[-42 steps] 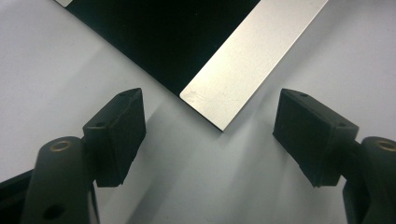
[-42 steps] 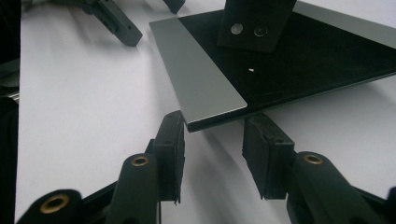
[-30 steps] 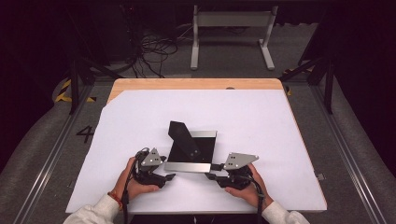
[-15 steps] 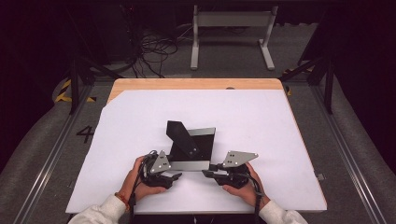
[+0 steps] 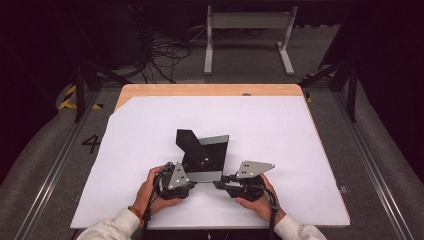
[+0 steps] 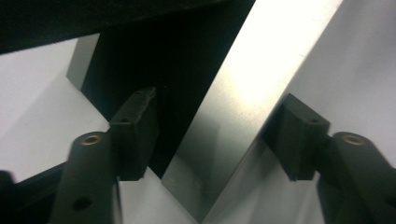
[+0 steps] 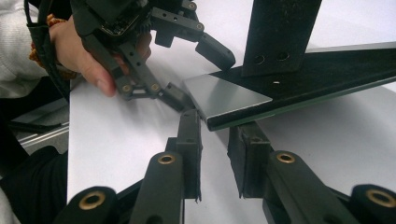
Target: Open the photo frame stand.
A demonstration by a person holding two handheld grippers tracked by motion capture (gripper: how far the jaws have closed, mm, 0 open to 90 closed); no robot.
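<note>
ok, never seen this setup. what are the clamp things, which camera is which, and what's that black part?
No robot arm here: a person holds a two-jaw gripper in each hand. The high view looks down on the white table; the other two cameras ride on the grippers and look along their own black jaws. On the table lies a black metal plate with an upright piece and a bare silver front strip. The left gripper straddles one front corner; its jaws have just been closing, a gap remains. The right gripper has the other corner just above its nearly closed jaws; whether they pinch it I cannot tell.
</note>
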